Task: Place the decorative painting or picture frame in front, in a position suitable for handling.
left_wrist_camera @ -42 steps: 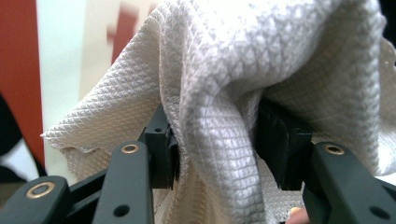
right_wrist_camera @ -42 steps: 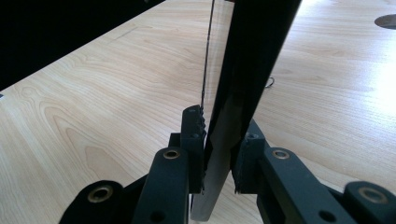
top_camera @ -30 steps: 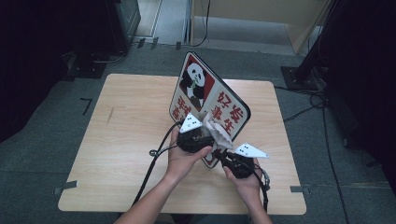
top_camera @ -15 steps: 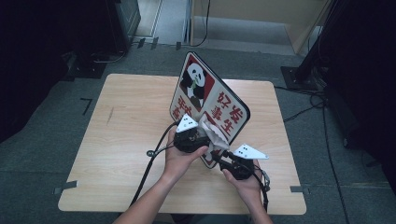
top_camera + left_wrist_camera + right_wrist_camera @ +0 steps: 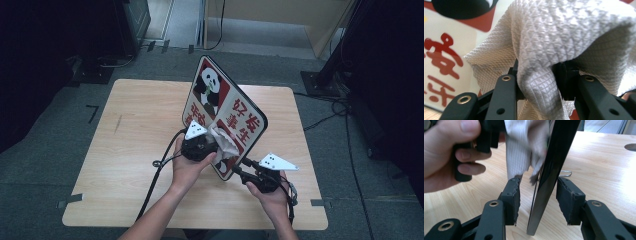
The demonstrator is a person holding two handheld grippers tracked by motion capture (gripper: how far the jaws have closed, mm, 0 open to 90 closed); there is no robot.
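Sign [image 5: 225,112] stands tilted on its lower edge on the bench [image 5: 130,135], panda face toward the person. Left gripper [image 5: 537,75] has its fingers closed on a grey cloth [image 5: 564,32], which is pressed against the sign face near its lower middle. Right gripper [image 5: 537,200] straddles the sign's lower edge [image 5: 541,202]; its fingers are open, with gaps visible on both sides of the panel.

One panda sign [image 5: 222,117], one cloth [image 5: 223,141], two hand-held grippers.
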